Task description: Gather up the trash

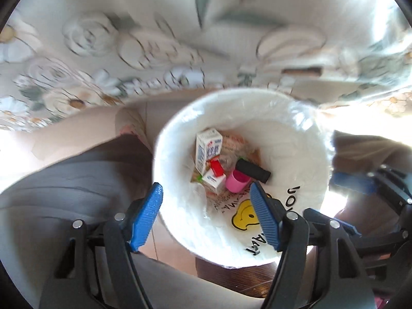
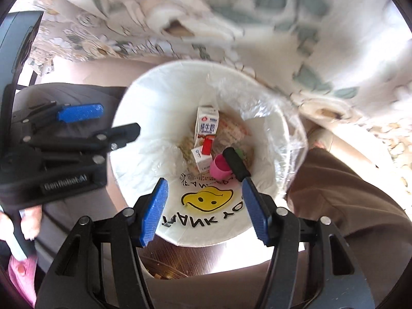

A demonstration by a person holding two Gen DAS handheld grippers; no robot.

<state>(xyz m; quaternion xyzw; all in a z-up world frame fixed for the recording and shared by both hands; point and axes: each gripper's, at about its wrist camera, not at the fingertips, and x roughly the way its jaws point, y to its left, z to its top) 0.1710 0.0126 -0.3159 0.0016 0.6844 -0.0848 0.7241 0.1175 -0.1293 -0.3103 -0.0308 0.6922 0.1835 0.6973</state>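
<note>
Both claws hang over the white trash bin (image 2: 144, 97), pointing almost straight down into it, and both are empty. The left gripper (image 1: 206, 216) has its blue pads spread wide with nothing between them; the right gripper (image 2: 203, 206) is parted too, somewhat less, and also holds nothing. From the right wrist view the left gripper (image 2: 103, 121) shows side-on at the left, above the bin's rim.

The trash lies at the bottom of the bin, inside a clear plastic liner (image 2: 278, 118) and a white bag printed with a yellow smiley (image 2: 206, 198). There is a tall milk carton (image 1: 207, 149) leaning on end, a smaller carton (image 1: 215, 181) just below it, something red (image 1: 217, 166) between the two — possibly a wrapper or cap, too small to tell — a pink cup (image 1: 238, 181) on its side and a black cylinder (image 1: 252, 171) resting against the cup. Printed wrappers lie under them.

The open, downward pose fits a drop: held right above the mouth, whatever is let go falls inside rather than on the floor. The bin stands close against a flower-patterned cloth (image 1: 128, 38), between the person's legs (image 2: 347, 193), so it is within easy reach of both hands. More trash, if any remains, is not in view.
</note>
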